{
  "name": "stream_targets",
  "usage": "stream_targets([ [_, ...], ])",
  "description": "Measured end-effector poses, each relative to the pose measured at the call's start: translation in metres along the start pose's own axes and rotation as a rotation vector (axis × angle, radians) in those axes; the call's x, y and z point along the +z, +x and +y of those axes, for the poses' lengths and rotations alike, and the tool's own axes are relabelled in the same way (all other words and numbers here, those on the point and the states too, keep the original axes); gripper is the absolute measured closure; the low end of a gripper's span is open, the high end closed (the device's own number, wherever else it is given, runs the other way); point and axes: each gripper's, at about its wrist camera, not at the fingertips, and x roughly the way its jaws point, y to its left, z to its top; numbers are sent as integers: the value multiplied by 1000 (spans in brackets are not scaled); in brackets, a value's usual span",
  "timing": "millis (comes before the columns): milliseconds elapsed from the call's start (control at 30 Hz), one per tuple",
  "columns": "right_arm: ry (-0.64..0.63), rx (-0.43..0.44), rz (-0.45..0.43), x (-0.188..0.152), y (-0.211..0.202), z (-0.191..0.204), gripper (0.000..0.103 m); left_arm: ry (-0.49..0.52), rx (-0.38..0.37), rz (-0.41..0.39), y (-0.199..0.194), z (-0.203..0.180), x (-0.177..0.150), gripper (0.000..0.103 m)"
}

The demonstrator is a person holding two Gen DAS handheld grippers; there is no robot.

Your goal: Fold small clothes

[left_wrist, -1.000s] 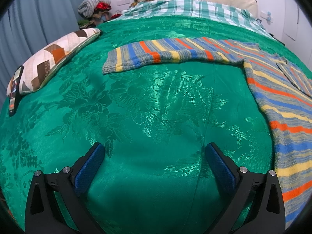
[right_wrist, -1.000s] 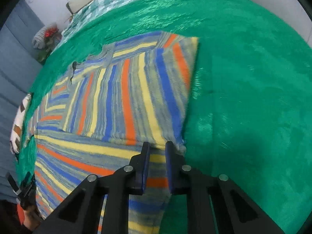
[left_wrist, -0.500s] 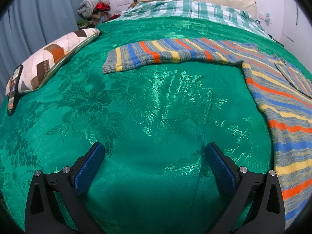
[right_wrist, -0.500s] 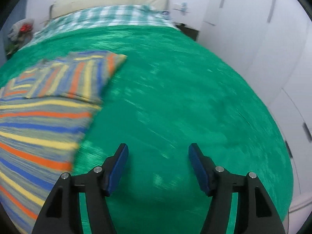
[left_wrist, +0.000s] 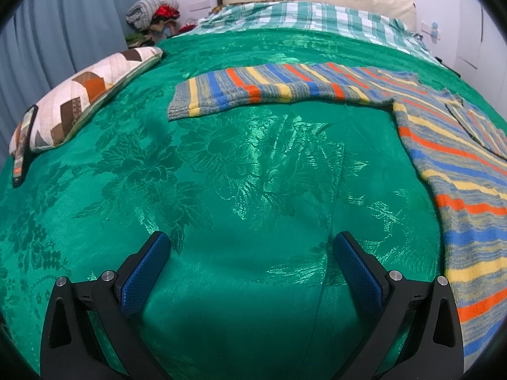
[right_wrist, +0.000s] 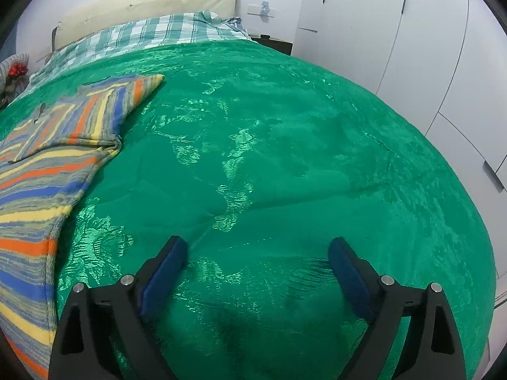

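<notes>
Green bedspread (right_wrist: 285,145) under both your grippers. Right gripper (right_wrist: 256,253) jaws just opened wide, nothing between them; left gripper (left_wrist: 252,250) wide open, empty. Striped sweater (left_wrist: 443,164) lies flat, one sleeve folded in.

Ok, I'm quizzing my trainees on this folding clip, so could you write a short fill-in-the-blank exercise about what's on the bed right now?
1. The striped sweater lies on a ____ bedspread.
2. One sleeve is folded over the sweater's body; the other sleeve lies ____ flat.
3. Between the pads of the left hand-held gripper there is ____ but bedspread.
4. A patchwork ____ lies near the curtain.

Missing words: green; spread out; nothing; pillow
</notes>
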Motion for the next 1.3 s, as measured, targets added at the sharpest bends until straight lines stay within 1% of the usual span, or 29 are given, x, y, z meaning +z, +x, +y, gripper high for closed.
stream_targets([
  [133,-3,-13,1,-1,0,3,9,7,25,-3,-1,-3,1,0],
  [200,-3,-14,2,0,1,4,9,-9,19,29,-2,-3,6,0],
  [233,-2,-13,2,0,2,3,9,-14,-17,54,-3,-2,14,0],
  [267,1,-10,3,0,2,3,8,-9,-56,60,-4,-2,21,0],
  [300,3,-9,3,0,2,3,8,1,-82,55,-5,-4,28,1],
  [333,4,-8,4,0,3,3,8,22,-101,29,-8,-8,40,1],
  [433,3,-10,5,0,3,3,7,79,-124,-29,-2,-22,69,0],
  [467,3,-11,5,0,3,3,7,91,-118,-30,4,-25,74,0],
  [500,3,-12,6,0,3,3,7,102,-98,-17,16,-27,78,0],
  [533,3,-13,8,0,3,3,7,115,-58,25,34,-31,78,0],
  [567,4,-14,8,-1,3,3,6,124,-47,82,55,-32,72,0],
  [600,4,-14,9,0,3,3,6,113,-75,86,61,-30,69,0],
  [633,5,-15,11,0,4,3,6,92,-87,63,57,-26,69,0],
  [667,5,-16,12,0,4,3,5,86,-83,48,52,-24,68,0],
  [700,6,-15,13,0,5,3,5,87,-83,45,52,-24,67,0],
  [800,14,-11,16,0,6,1,4,85,-88,58,56,-25,67,0],
  [1300,23,-20,27,1,10,3,1,80,-94,57,56,-26,67,0],
])
